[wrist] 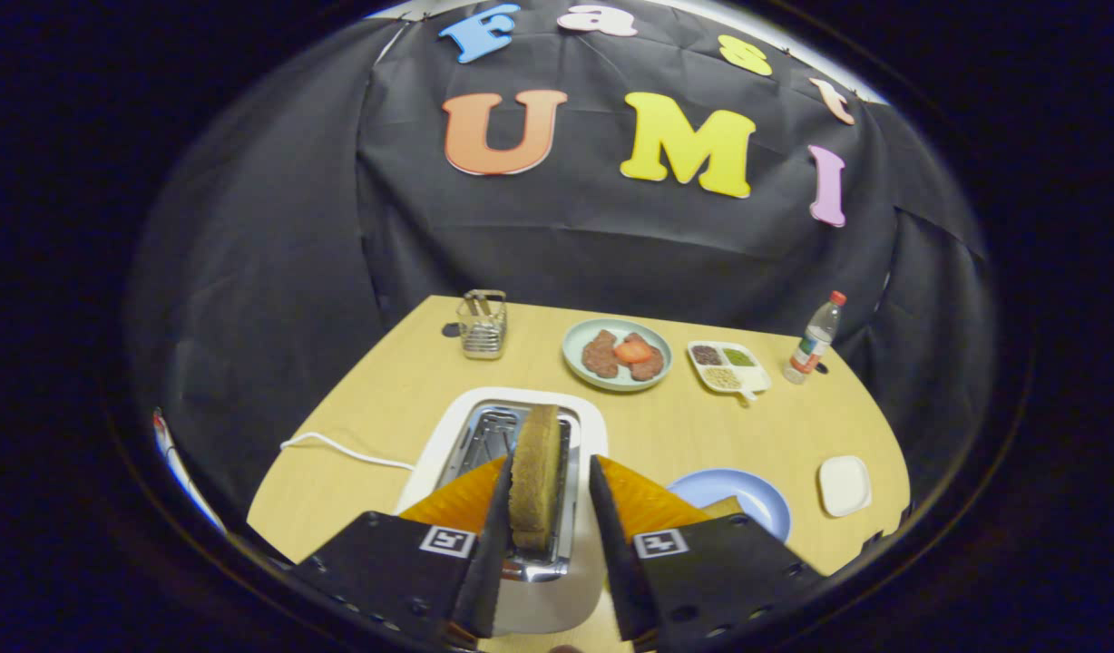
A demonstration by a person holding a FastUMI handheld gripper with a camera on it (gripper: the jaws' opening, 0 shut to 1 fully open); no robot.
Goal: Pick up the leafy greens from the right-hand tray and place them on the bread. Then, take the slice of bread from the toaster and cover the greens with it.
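A light wooden table [385,399] carries everything. At its near edge stands a white toaster [593,426], with a white cord [339,446] trailing off to its left. To the right of the toaster lie a blue plate [747,494] and, further right, a small white dish [845,485]. Along the far side, from left to right, stand a wire rack [483,325], a pale green plate [577,355], a white divided tray [758,381] and a plastic bottle [815,337].
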